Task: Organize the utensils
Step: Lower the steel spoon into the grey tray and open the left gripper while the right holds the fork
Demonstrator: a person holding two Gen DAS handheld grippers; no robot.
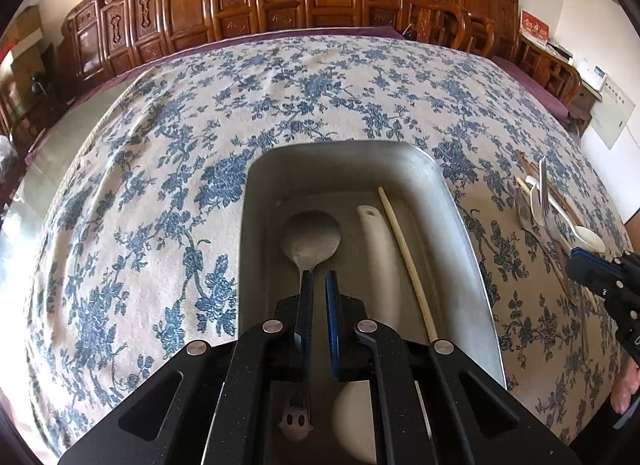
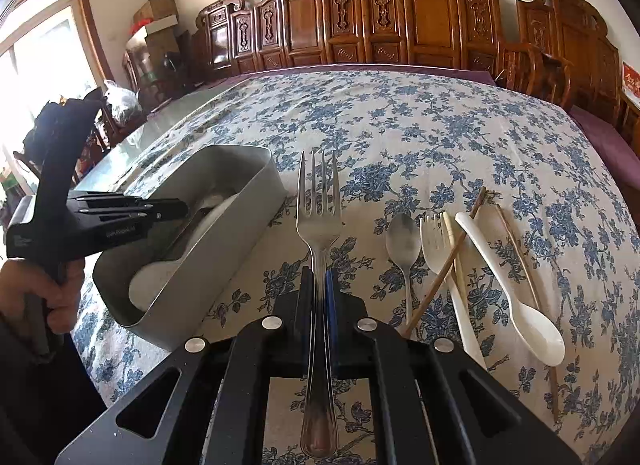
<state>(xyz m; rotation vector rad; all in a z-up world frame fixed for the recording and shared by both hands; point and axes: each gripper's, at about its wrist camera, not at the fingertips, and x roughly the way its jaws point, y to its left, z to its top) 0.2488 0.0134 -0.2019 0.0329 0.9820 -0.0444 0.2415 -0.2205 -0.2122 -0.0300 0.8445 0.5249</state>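
Right wrist view: right hand-held gripper [image 2: 318, 285] clenched on steel fork [image 2: 319, 221]; left hand-held gripper [image 1: 319, 297] pinches grey metal spoon [image 1: 310, 241] w/ handle off-centre over grey metal tray [image 1: 472, 241]. Risk: spoon may twist, slip.

Open floral tabletop [image 2: 420, 137] beyond the utensils, crowded near the front.
The metal tray [image 2: 256, 185] stands left, a loose utensil cluster [image 2: 460, 265] lies right; a bare strip of cloth runs between them.
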